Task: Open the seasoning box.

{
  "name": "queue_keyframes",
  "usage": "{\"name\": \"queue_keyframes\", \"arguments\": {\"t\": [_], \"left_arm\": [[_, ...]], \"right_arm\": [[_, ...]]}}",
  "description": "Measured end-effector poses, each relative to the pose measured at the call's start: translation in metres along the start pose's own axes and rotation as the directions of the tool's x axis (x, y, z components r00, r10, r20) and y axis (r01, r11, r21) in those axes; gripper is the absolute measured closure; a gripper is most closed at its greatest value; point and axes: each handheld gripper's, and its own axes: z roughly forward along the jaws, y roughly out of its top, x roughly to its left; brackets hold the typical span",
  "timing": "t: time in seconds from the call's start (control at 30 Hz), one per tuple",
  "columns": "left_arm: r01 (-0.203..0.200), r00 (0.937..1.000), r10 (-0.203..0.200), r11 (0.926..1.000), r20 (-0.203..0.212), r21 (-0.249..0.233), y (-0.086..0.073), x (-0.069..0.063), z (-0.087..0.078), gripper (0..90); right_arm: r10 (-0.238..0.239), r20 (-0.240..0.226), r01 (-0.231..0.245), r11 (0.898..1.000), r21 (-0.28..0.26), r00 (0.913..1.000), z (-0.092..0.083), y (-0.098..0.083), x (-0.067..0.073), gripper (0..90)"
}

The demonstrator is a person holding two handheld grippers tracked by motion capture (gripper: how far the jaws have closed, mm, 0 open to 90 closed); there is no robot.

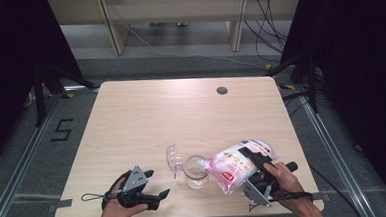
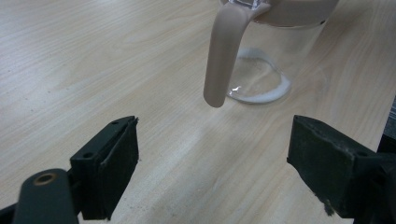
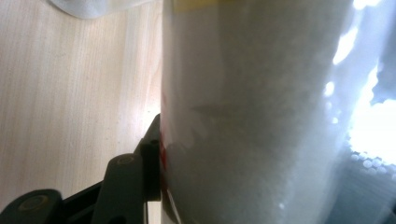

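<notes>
Plastic bag [image 1: 236,165] clamped in right tool [image 1: 258,177], tipped over glass jar [image 1: 195,172].

Table [image 1: 131,121] evenly lit, surroundings dark — bag [image 3: 261,116] close-up blurred, glare blown out at right edge.

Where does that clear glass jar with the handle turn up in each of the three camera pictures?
High view: the glass jar stands near the table's front edge, between the two grippers, its lid open to the left.
Left gripper view: top centre, beyond the open jaws, its beige handle hanging toward the camera.
Right gripper view: I cannot make it out; the white bag blocks the view.
Shared landmark: the light wooden table.
</notes>
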Motion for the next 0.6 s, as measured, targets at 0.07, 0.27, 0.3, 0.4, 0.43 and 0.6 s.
{"name": "queue_keyframes", "arguments": {"t": [0.07, 0.27, 0.3, 0.4, 0.43, 0.6], "left_arm": [[0.011, 0.9999, -0.011, 0.9999, 0.006, -0.010, -0.0001, -0.0005, 0.0006, 16.1], [0.027, 0.9996, -0.027, 0.9996, 0.005, -0.005, -0.0007, -0.0017, 0.0011, 16.1], [0.027, 0.9996, -0.027, 0.9996, 0.005, -0.004, -0.0007, -0.0017, 0.0011, 16.1], [0.027, 0.9996, -0.027, 0.9996, 0.005, -0.005, -0.0006, -0.0016, 0.0011, 16.1], [0.028, 0.9996, -0.028, 0.9996, 0.005, -0.005, -0.0006, -0.0017, 0.0011, 16.1], [0.027, 0.9996, -0.027, 0.9996, 0.001, -0.003, -0.0005, -0.0017, 0.0006, 16.1]], "right_arm": [[0.023, 0.000, -0.023, 1.000, 0.013, 0.9997, -0.0003, 0.0001, 0.0019, 50.2], [-0.011, 0.007, 0.010, 1.000, 0.025, 0.9999, -0.0012, -0.0002, -0.0006, 50.3], [-0.001, 0.005, 0.001, 0.999, 0.037, 1.0000, -0.0016, -0.0001, 0.0005, 50.4], [-0.030, 0.010, 0.030, 0.999, 0.027, 0.9995, -0.0009, -0.0001, -0.0010, 50.4], [-0.069, 0.022, 0.069, 0.997, 0.019, 0.9974, -0.0008, 0.0006, -0.0032, 50.4], [-0.060, 0.013, 0.059, 0.998, 0.037, 0.9981, -0.0013, 0.0018, -0.0011, 50.5]]}}
